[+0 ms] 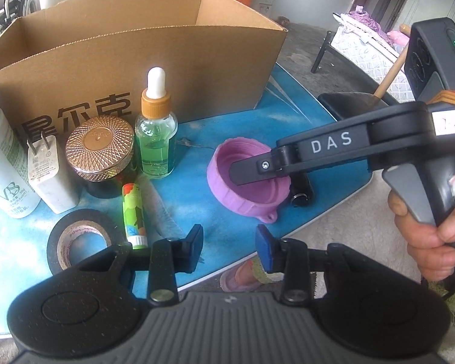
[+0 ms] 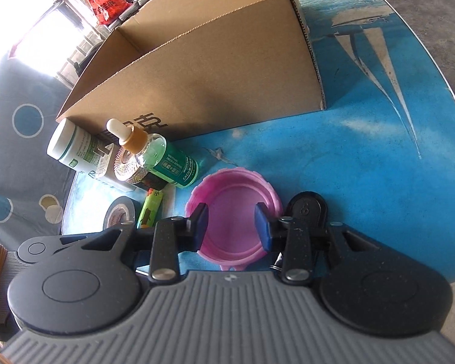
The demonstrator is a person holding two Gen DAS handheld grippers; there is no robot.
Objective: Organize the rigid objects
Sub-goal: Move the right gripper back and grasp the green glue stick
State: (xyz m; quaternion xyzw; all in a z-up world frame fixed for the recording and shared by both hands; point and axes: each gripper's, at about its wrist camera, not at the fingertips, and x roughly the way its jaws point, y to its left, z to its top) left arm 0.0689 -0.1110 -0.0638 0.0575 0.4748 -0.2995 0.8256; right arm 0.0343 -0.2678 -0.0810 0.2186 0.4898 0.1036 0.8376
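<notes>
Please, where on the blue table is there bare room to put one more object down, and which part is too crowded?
Free: the blue table between the cardboard box, the pink lid and the far rim. Crowded: the box's other end, where white bottle, charger, jar, dropper bottle, tape and tube cluster.

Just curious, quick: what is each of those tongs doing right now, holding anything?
Left tongs: open, holding nothing, above the table.
Right tongs: open, one finger inside the pink lid, not pressing on it.

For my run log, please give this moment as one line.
right gripper: open, over pink lid | left gripper: open, empty | cardboard box: behind
</notes>
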